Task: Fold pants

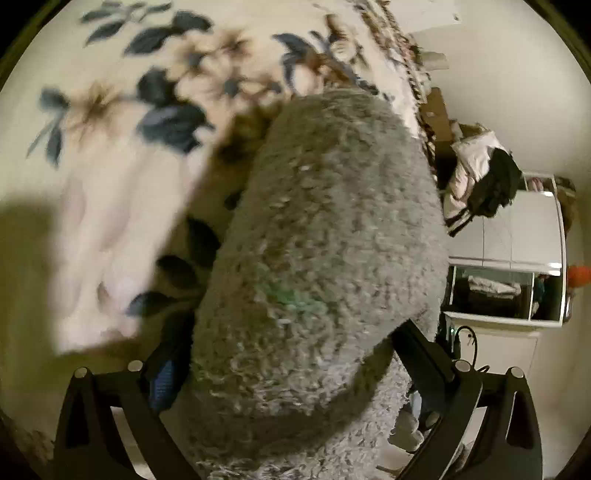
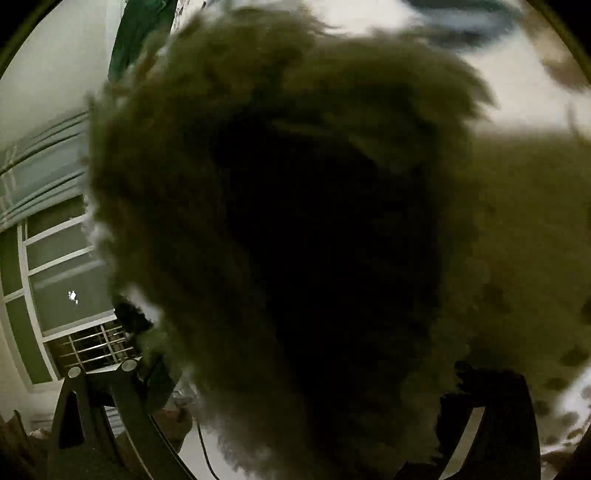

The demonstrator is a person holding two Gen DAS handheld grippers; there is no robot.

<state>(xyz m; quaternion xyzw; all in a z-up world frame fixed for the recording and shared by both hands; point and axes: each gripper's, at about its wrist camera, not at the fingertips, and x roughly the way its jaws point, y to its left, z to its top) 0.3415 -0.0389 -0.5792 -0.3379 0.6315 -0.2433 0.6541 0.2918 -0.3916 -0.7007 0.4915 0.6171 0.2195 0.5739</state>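
Observation:
The pants [image 1: 317,240] are thick grey fleece. In the left wrist view a long roll of them runs from between my fingers up over a cream blanket with blue and brown flowers [image 1: 122,110]. My left gripper [image 1: 295,354] is shut on the pants, its dark fingers [image 1: 421,354] pressed against the fleece. In the right wrist view the same fleece [image 2: 288,240] hangs dark and blurred right before the lens and fills most of the frame. My right gripper [image 2: 295,387] is shut on the pants; its fingertips are hidden by the cloth.
The flowered blanket has a fringed edge [image 1: 406,62] at the right. Beyond it stand a white cabinet [image 1: 517,258] and a pile of clothes [image 1: 480,177]. The right wrist view shows a window with bars [image 2: 62,273] and a green curtain [image 2: 136,33].

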